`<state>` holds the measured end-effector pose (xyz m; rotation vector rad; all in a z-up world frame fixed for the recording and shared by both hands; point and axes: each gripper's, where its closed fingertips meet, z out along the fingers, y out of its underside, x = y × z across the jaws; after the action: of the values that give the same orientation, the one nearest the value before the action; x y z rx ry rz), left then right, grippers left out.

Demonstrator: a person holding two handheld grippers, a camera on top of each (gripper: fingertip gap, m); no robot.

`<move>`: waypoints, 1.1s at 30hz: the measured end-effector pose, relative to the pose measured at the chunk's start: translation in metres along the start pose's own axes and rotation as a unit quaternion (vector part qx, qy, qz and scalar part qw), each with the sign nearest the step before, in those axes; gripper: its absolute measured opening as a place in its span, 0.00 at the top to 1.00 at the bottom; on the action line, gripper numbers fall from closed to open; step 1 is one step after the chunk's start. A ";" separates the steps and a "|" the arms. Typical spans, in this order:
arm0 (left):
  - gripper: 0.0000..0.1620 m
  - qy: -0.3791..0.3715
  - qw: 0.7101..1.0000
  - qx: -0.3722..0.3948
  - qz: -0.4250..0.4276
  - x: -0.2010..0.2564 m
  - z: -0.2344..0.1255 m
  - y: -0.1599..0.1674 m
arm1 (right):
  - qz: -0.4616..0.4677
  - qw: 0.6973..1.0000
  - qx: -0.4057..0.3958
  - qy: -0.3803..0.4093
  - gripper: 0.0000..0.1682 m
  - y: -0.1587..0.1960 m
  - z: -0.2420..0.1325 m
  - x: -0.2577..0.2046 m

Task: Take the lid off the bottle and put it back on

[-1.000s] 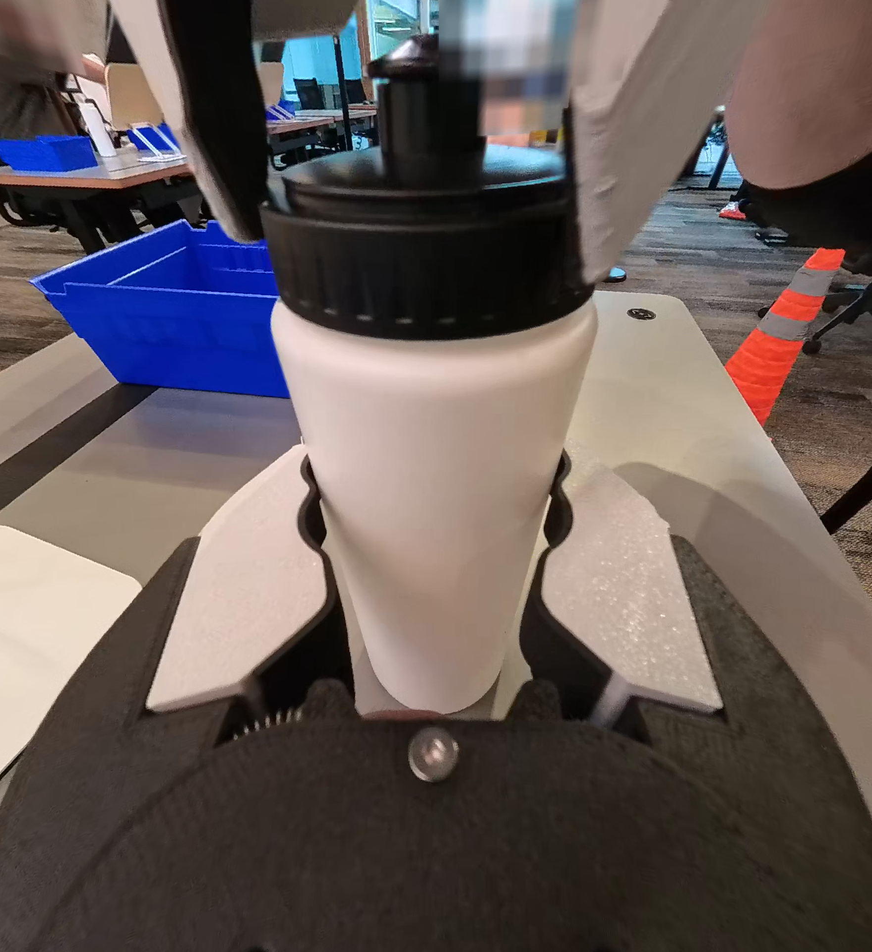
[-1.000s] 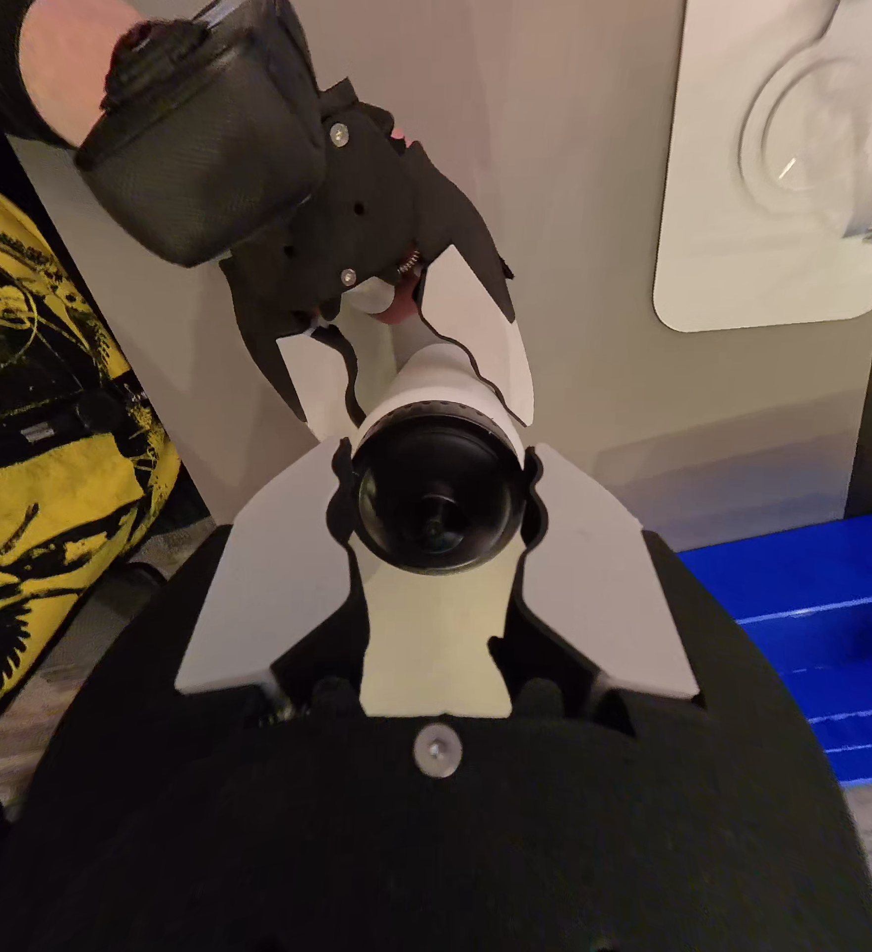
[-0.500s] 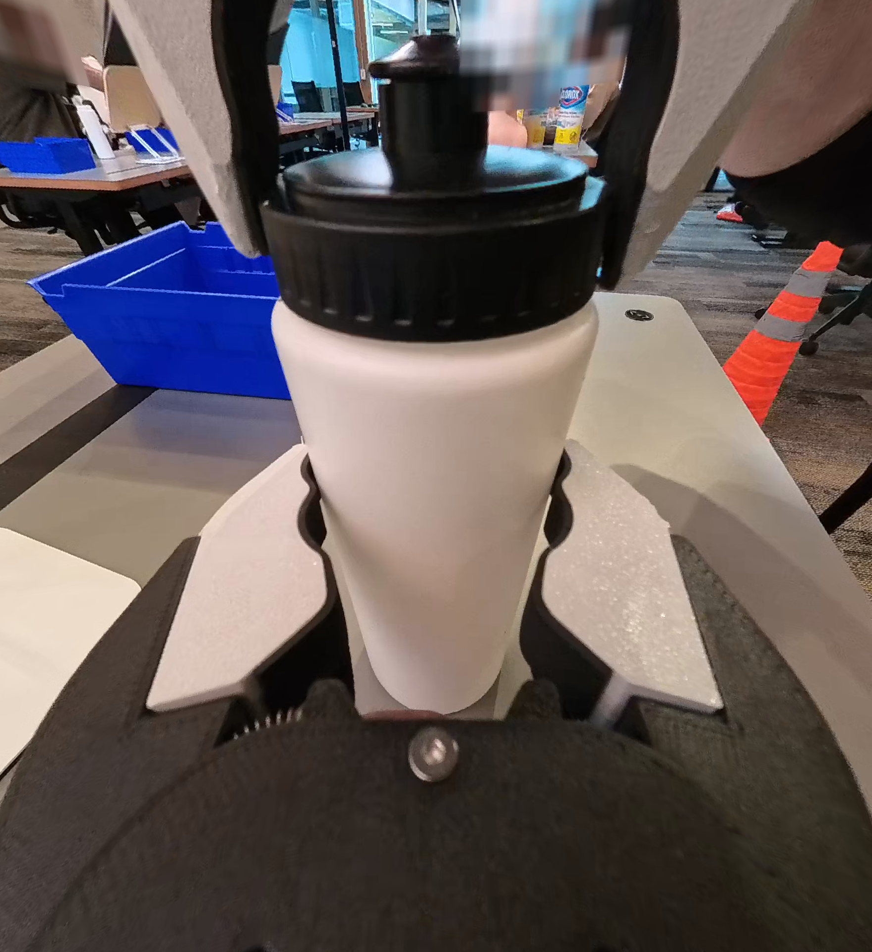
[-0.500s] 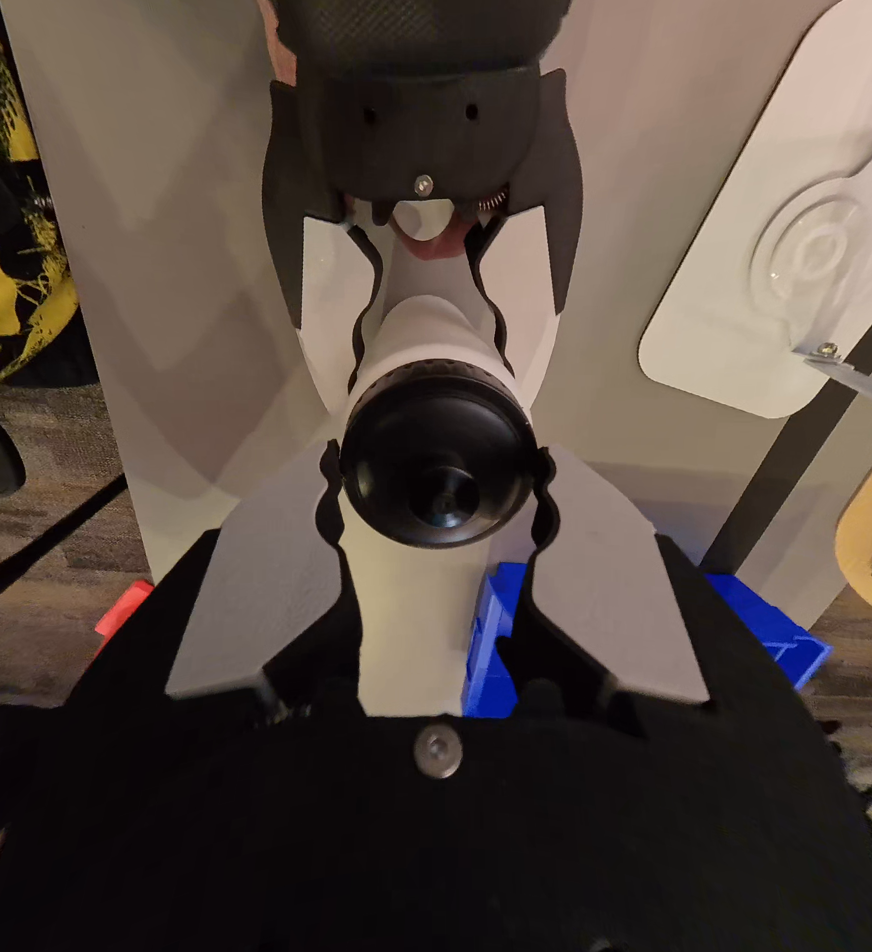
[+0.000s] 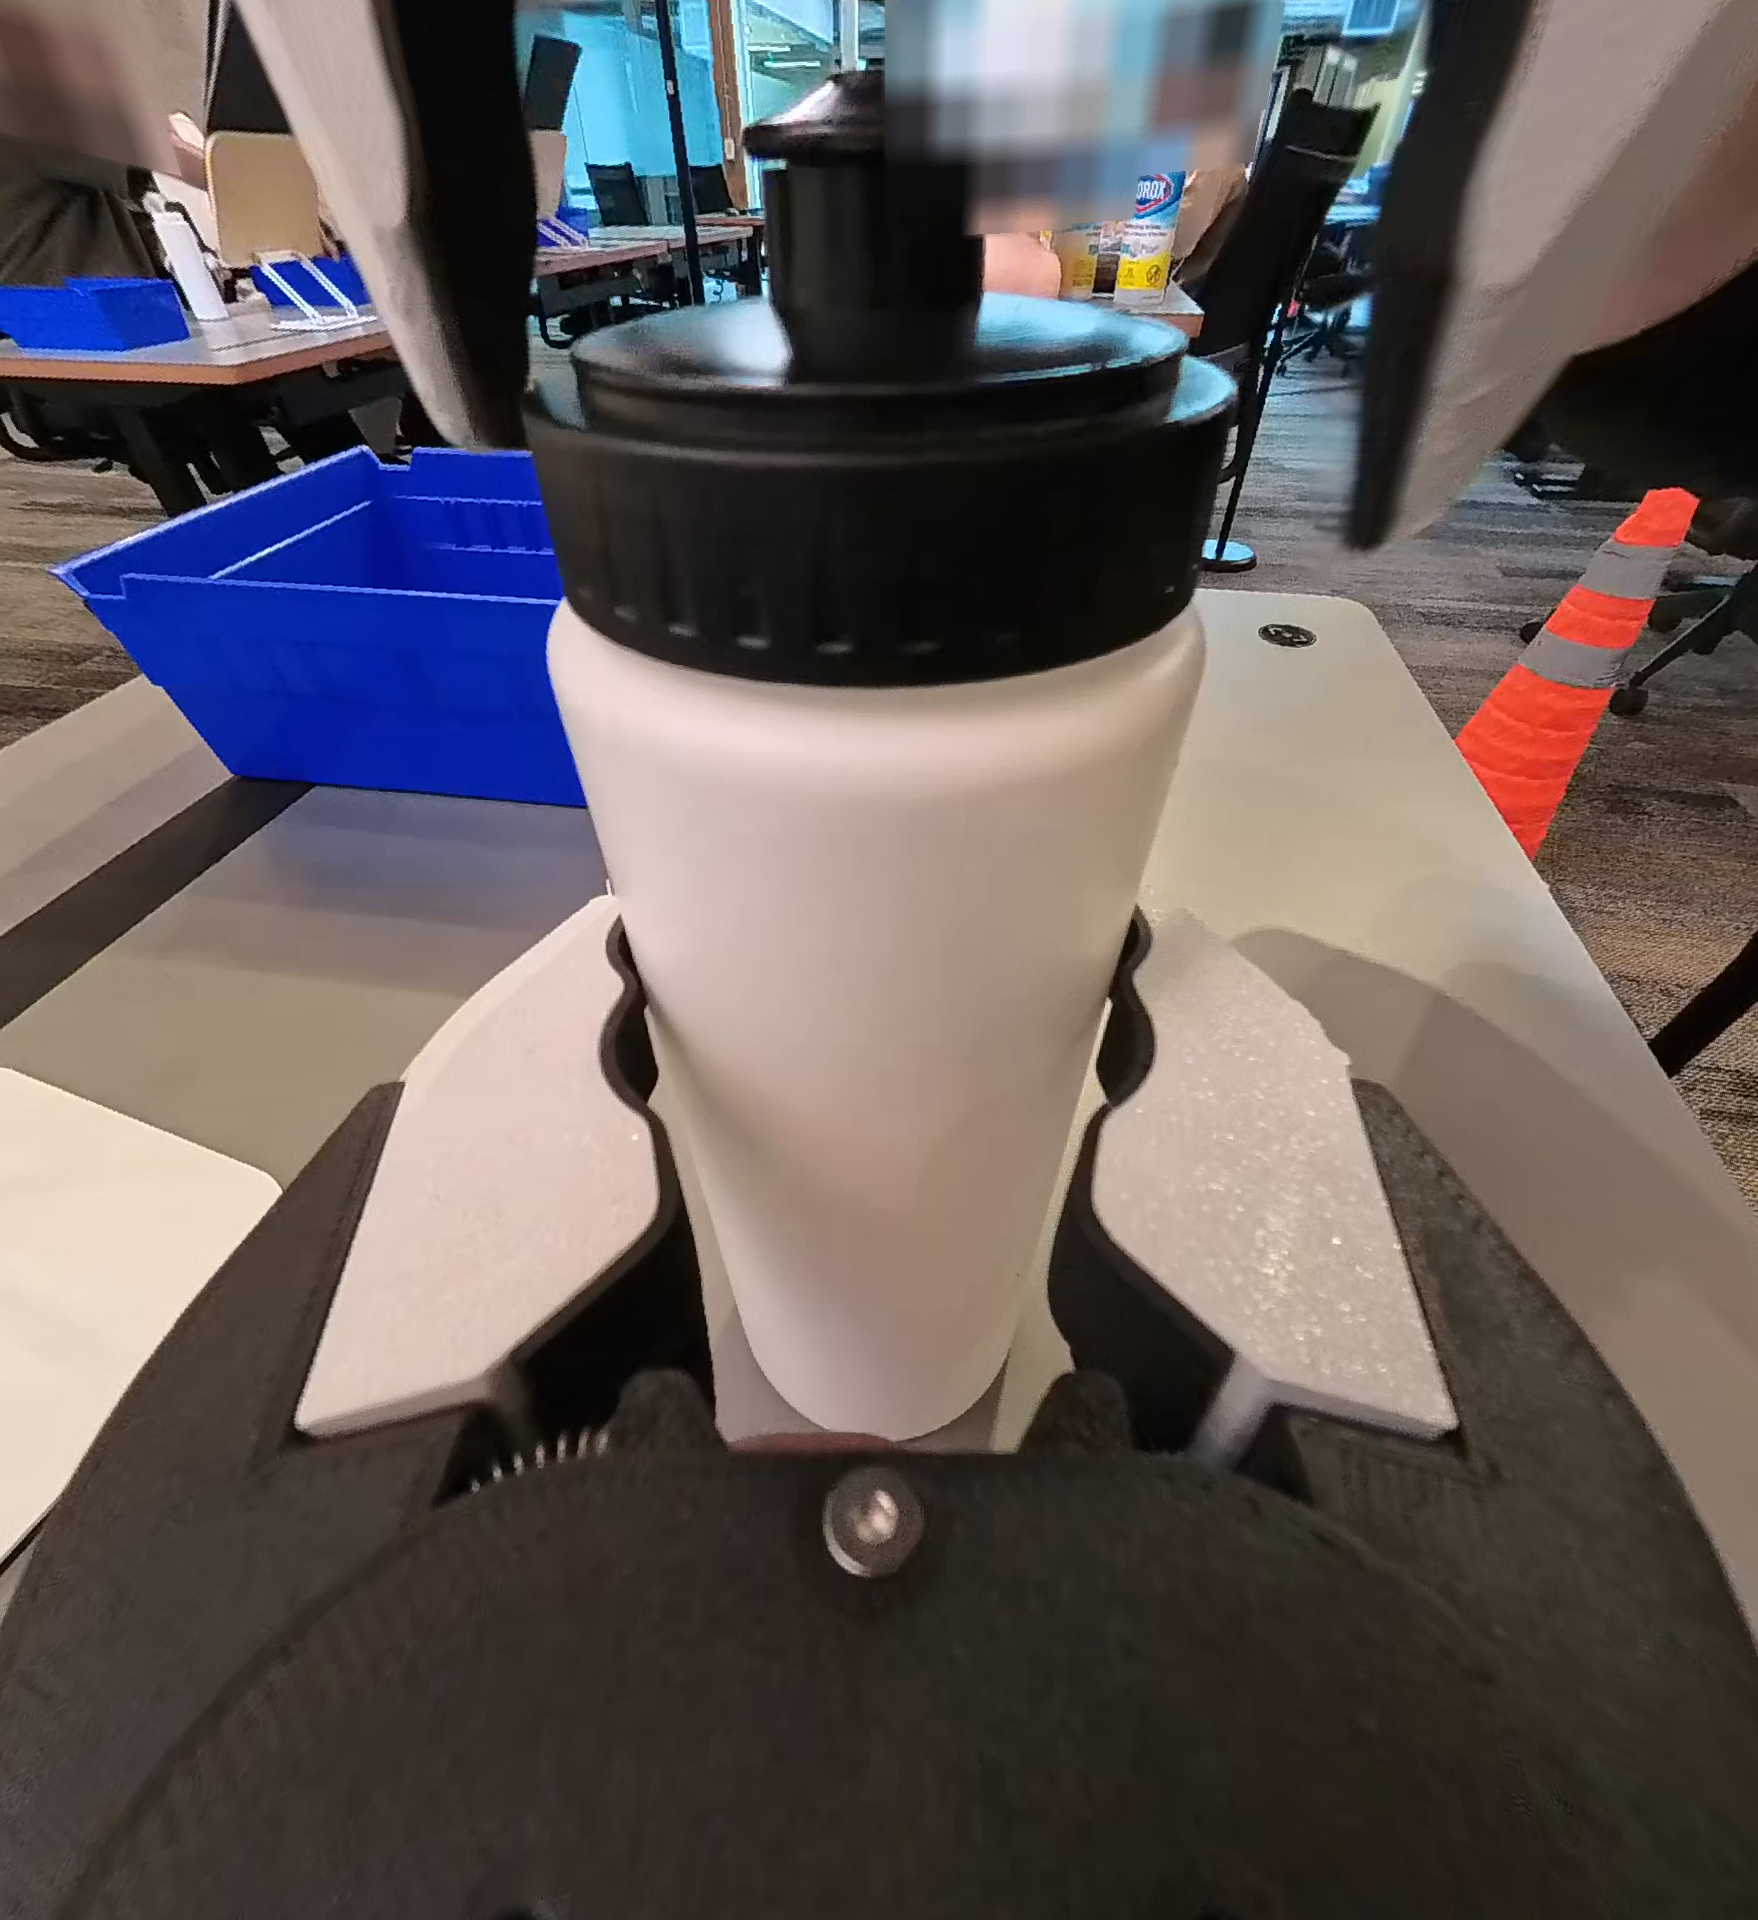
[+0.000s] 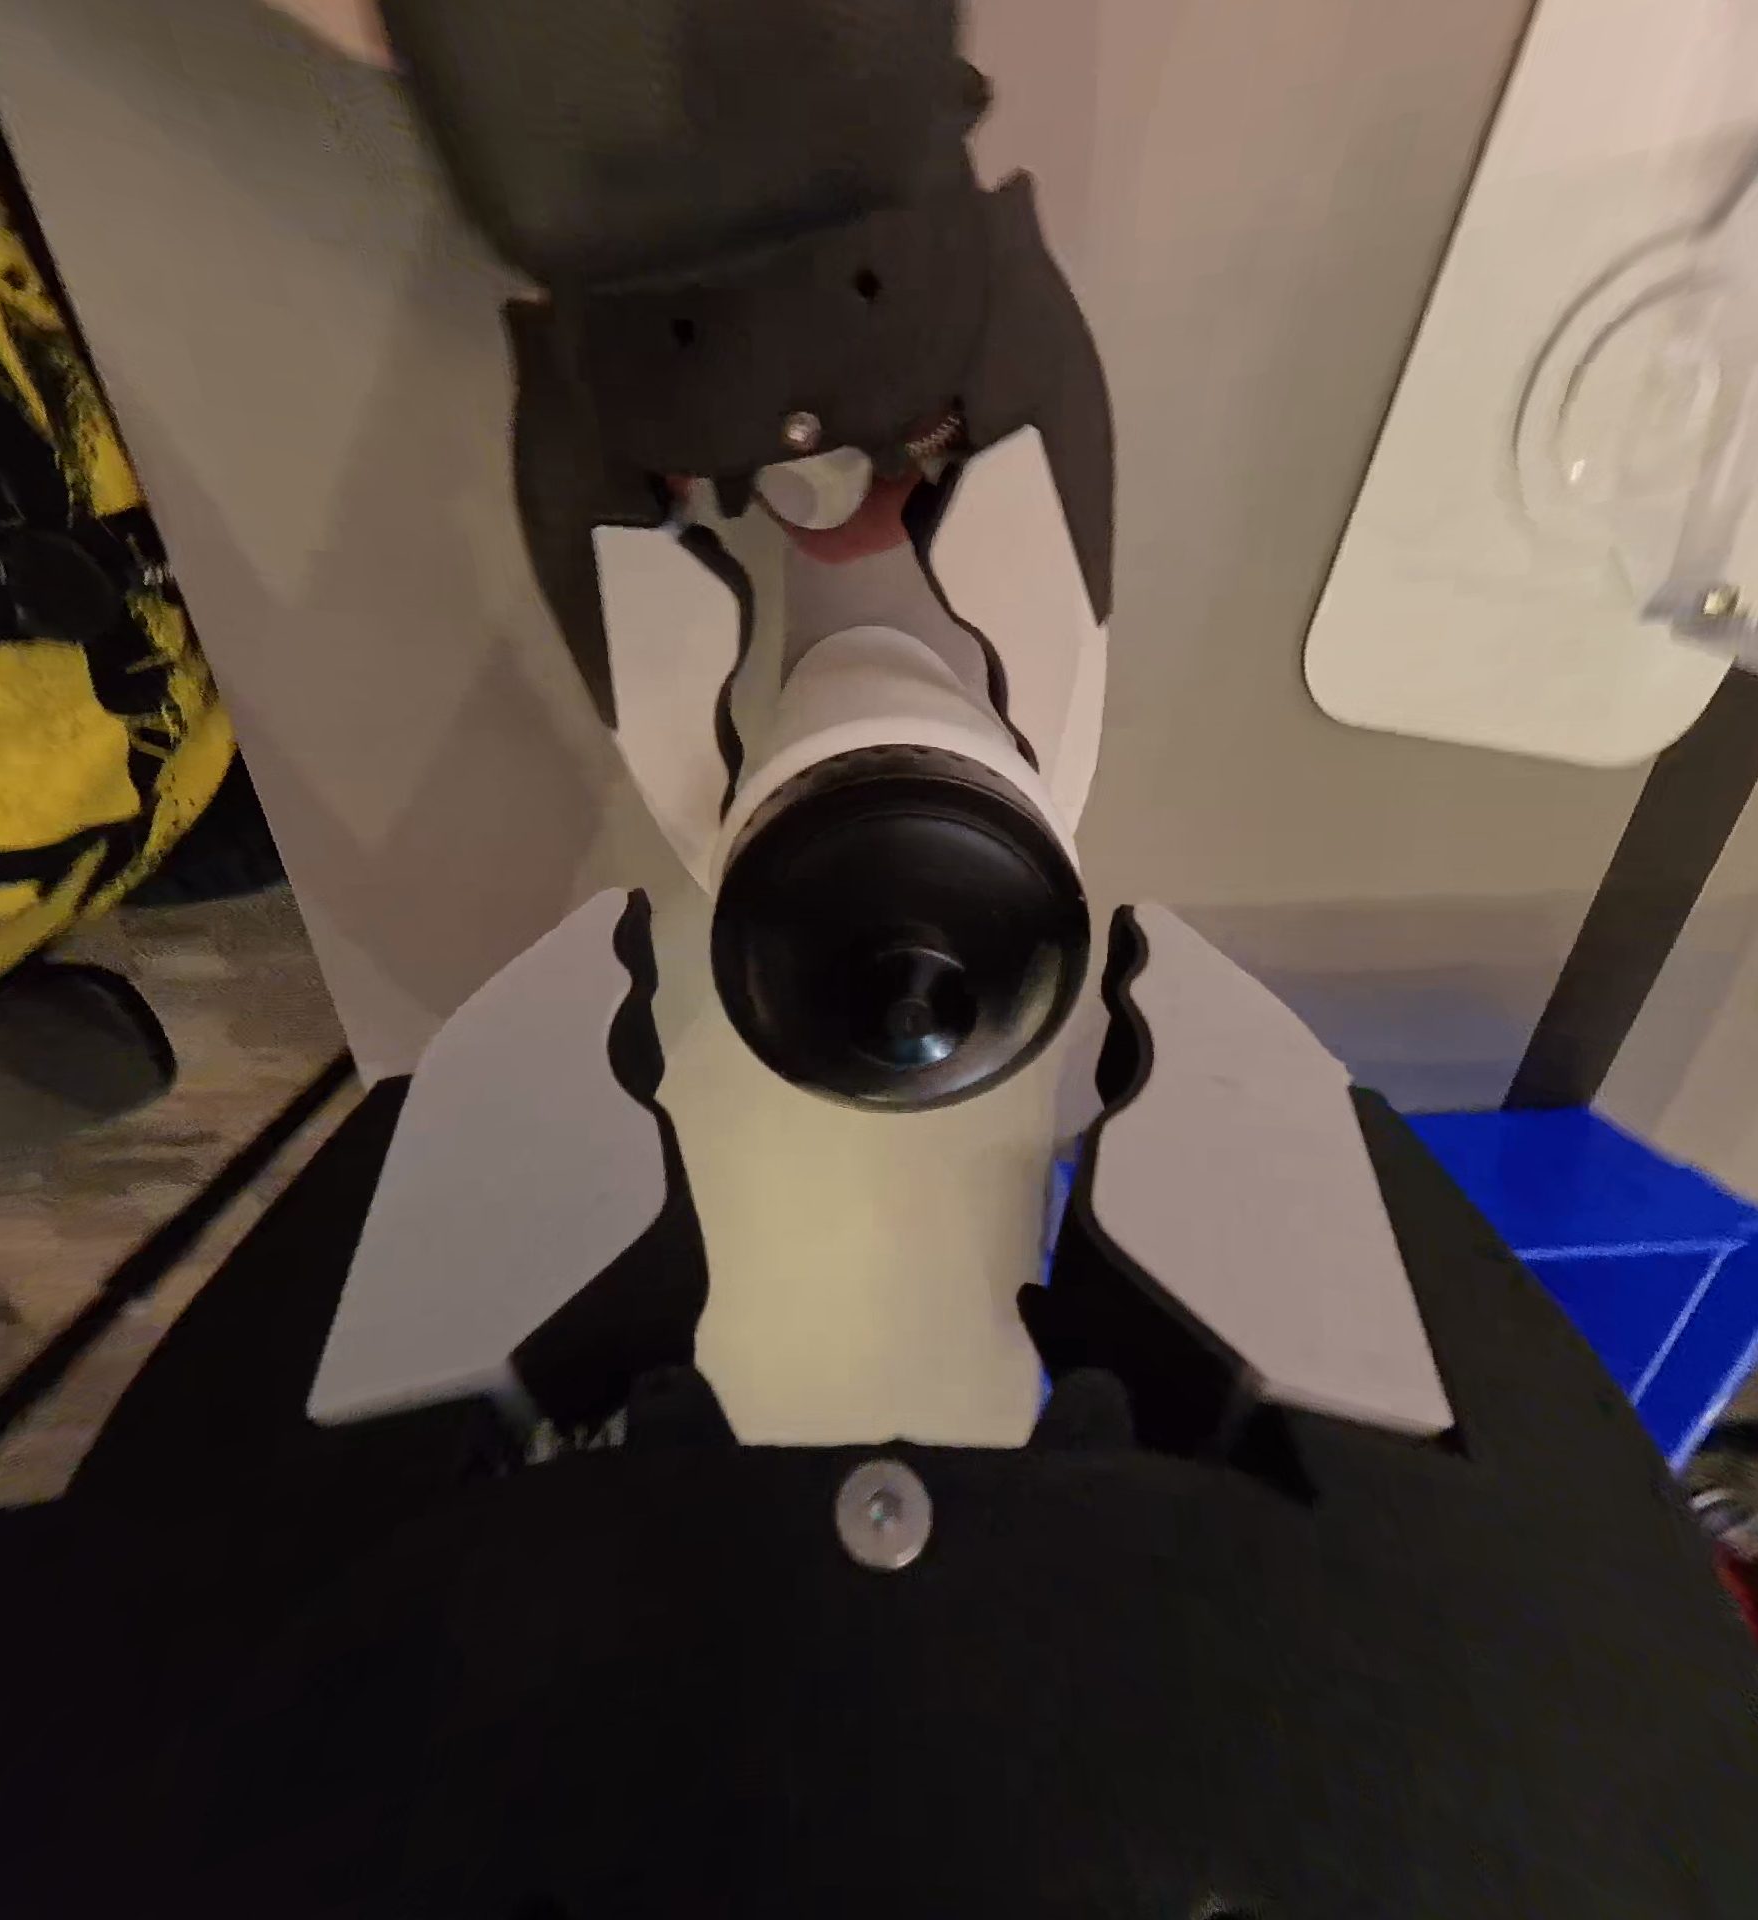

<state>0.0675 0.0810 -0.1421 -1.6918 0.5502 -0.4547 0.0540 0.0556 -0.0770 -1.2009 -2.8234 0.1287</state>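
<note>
Grey table [image 5: 1301, 790], left tongs [image 5: 875, 997] gripping bottle [image 5: 875, 935], right tongs [image 6: 880, 997] spread around lid [image 6: 896, 935]

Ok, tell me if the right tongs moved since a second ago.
Yes. Against the lid, steady in the left wrist view, the right tongs spread outward; one finger clears it.

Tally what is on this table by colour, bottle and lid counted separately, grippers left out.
White: 2, the bottle and a flat board
Black: 1, the lid
Blue: 1, a bin
Total: 4
</note>
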 end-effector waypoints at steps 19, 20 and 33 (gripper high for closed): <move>0.48 0.001 1.000 0.000 -0.002 -0.001 0.001 0.000 | 0.129 0.991 0.008 0.028 0.58 0.004 0.001 0.005; 0.48 0.000 1.000 0.001 -0.002 -0.001 0.001 0.000 | 0.135 0.990 0.006 0.029 0.58 0.004 0.001 0.005; 0.48 0.000 1.000 0.001 -0.001 -0.001 0.001 0.000 | -0.075 0.997 0.005 0.023 0.58 -0.001 0.003 0.005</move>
<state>0.0668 0.0821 -0.1423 -1.6898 0.5477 -0.4556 0.0495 0.0580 -0.0795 -0.9720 -2.8553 0.1033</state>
